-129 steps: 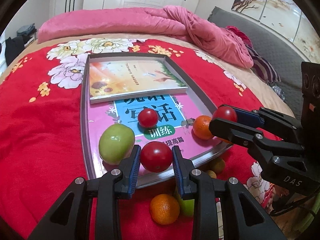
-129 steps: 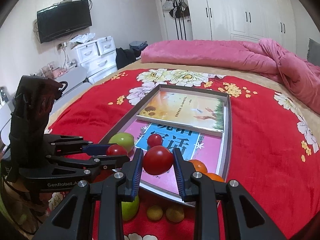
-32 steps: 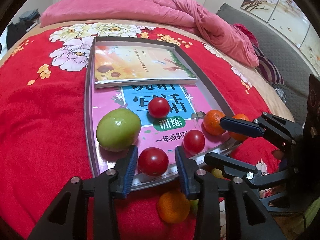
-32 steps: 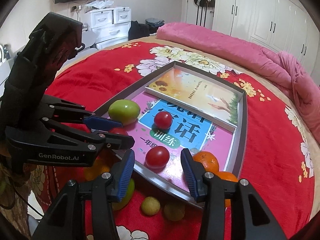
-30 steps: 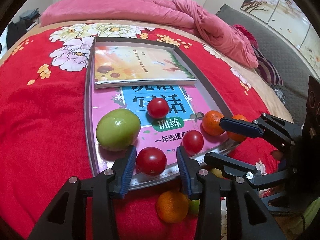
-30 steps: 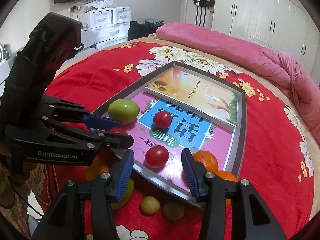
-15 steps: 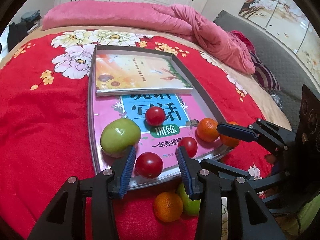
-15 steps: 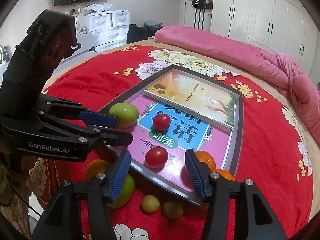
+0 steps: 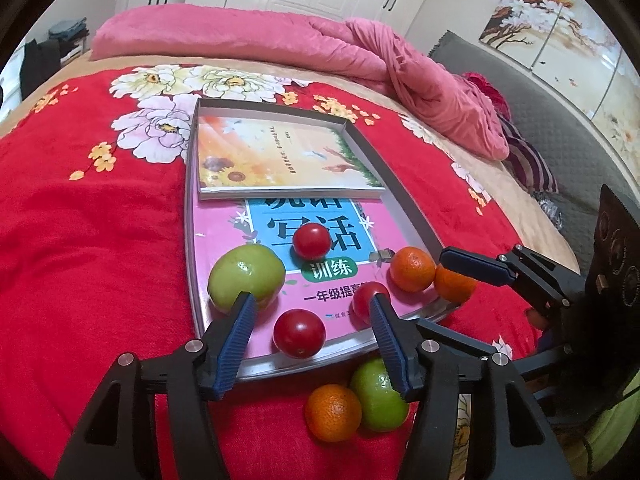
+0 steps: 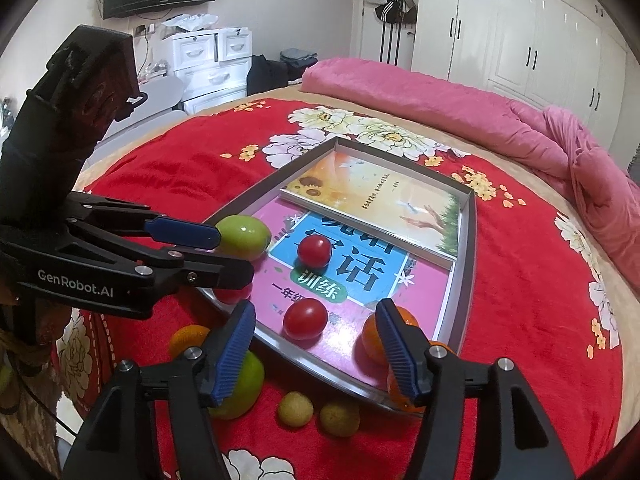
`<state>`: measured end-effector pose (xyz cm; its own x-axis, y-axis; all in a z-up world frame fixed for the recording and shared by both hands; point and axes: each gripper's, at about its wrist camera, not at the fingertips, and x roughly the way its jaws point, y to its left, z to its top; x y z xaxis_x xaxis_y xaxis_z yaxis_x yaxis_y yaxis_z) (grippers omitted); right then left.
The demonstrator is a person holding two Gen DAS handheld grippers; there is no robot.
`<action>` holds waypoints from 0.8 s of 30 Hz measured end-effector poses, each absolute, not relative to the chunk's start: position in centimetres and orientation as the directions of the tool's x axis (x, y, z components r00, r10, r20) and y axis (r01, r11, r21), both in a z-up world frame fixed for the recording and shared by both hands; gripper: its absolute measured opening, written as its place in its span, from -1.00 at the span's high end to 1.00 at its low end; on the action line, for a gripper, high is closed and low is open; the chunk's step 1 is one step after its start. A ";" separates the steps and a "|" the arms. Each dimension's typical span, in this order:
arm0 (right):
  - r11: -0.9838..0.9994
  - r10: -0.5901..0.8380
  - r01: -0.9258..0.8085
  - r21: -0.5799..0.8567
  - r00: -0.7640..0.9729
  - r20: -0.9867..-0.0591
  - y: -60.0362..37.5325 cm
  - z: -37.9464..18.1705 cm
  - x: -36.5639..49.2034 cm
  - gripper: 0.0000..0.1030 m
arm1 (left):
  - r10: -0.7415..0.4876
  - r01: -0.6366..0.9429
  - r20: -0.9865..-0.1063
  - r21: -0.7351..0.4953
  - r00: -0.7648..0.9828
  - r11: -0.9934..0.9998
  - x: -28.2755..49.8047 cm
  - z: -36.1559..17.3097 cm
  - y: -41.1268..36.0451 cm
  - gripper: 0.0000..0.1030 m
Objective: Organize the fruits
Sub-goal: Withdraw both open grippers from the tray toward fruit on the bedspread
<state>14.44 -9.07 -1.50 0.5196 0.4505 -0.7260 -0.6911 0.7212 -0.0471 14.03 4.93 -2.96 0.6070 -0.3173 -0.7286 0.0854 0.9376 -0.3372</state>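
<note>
Left wrist view: the left hand-held gripper hangs with its jaws spread wide and empty over the near rim of a shallow grey tray lying on a bed under a red floral blanket. Inside the tray, on a pink workbook, sit a green apple, three tomatoes, the nearest tomato between the jaws' line of sight, and an orange. A second orange straddles the tray's right rim. Off the tray, on the blanket at the bed's near edge, a loose orange touches a loose green apple. The risk, as it appears: round fruit on a smooth book cover will roll if nudged, and the low rim offers little stop; the loose pair sits close to the bed's edge and could drop off.

Right wrist view: the right hand-held gripper is likewise splayed and holding nothing, just short of the tray's near rim, with a tomato ahead of it. Two small yellow fruits lie on the blanket below the rim. The left tool's arm crosses close on the left, so a reach that way could clash. Open room lies to the right and on the sunflower book at the tray's far end.
</note>
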 end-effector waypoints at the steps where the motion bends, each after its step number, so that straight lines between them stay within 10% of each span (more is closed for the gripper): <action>1: 0.723 0.450 -0.690 -0.047 0.521 -0.725 -9.1 -1.5 14.4 -0.22 | -0.318 0.087 -0.728 -0.337 0.608 0.937 14.0 -2.9 4.9 -0.21; 24: 0.780 0.446 -0.625 -0.036 0.594 -0.669 -10.7 0.2 14.9 -0.55 | -0.293 0.070 -0.699 -0.329 0.653 0.942 12.8 -1.2 6.2 -0.49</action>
<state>14.90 -10.68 0.20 0.5944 0.4460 -0.6691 -0.6252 0.7797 -0.0357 12.81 6.22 -1.18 0.6528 -0.2928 -0.6986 0.0697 0.9416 -0.3295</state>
